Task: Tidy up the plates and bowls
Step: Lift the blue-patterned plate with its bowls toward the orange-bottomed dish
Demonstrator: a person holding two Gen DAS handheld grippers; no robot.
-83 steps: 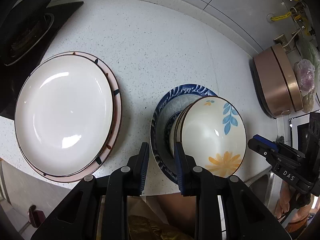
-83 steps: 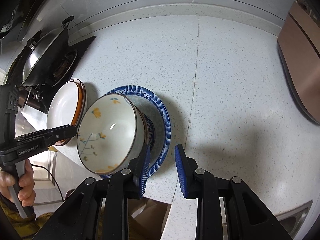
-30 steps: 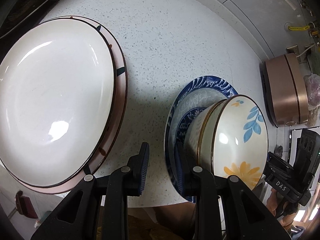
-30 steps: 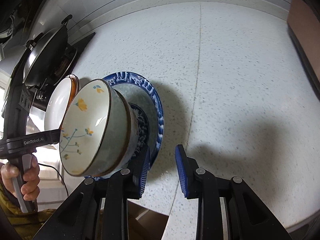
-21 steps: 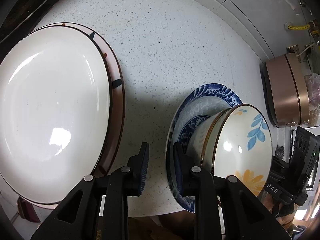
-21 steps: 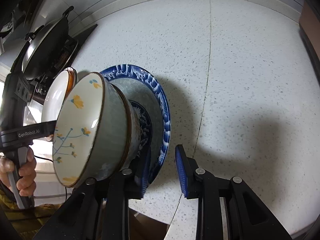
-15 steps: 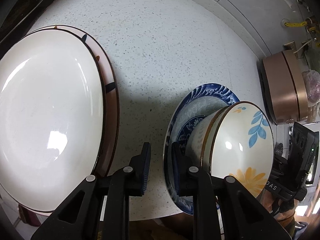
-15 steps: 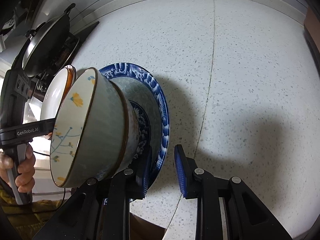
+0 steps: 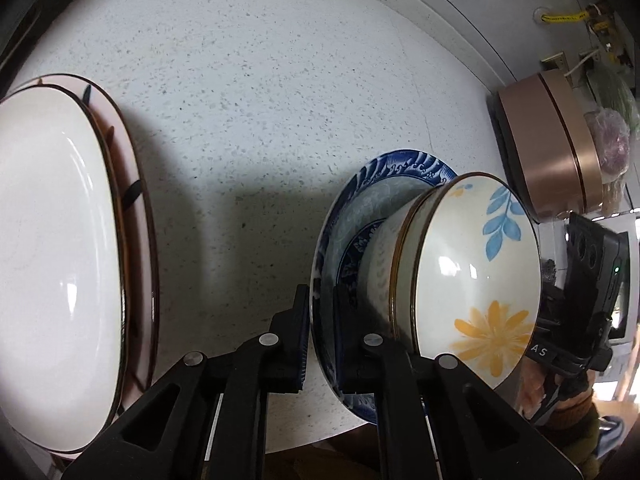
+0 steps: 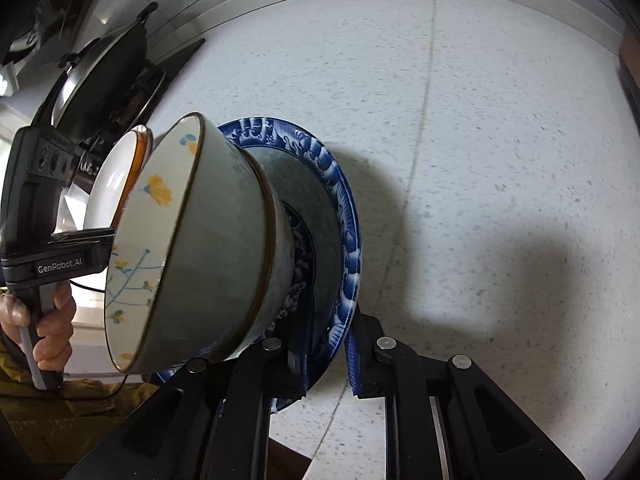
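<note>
The left tongs (image 9: 321,334) and right tongs (image 10: 329,356) have just been closing and now each pinch the near rim of the blue plate (image 9: 404,168), one from either side. Two stacked floral bowls (image 9: 472,276) sit on that plate over the speckled tabletop (image 9: 280,100). A white plate stack (image 9: 56,260) lies beyond the left tongs.

Your white plate (image 9: 56,264) runs off the left edge of the left wrist view, and it covers all but a rim of the pink plate (image 9: 138,216) beneath; the stacked bowls (image 10: 192,248) hide the blue plate's (image 10: 340,208) middle and its near-left rim in the right wrist view; where your right gripper (image 10: 326,356) meets that rim, the inner pad sits in shadow behind it; the worktop's (image 10: 480,140) near edge is cut off by both grippers' bodies.
</note>
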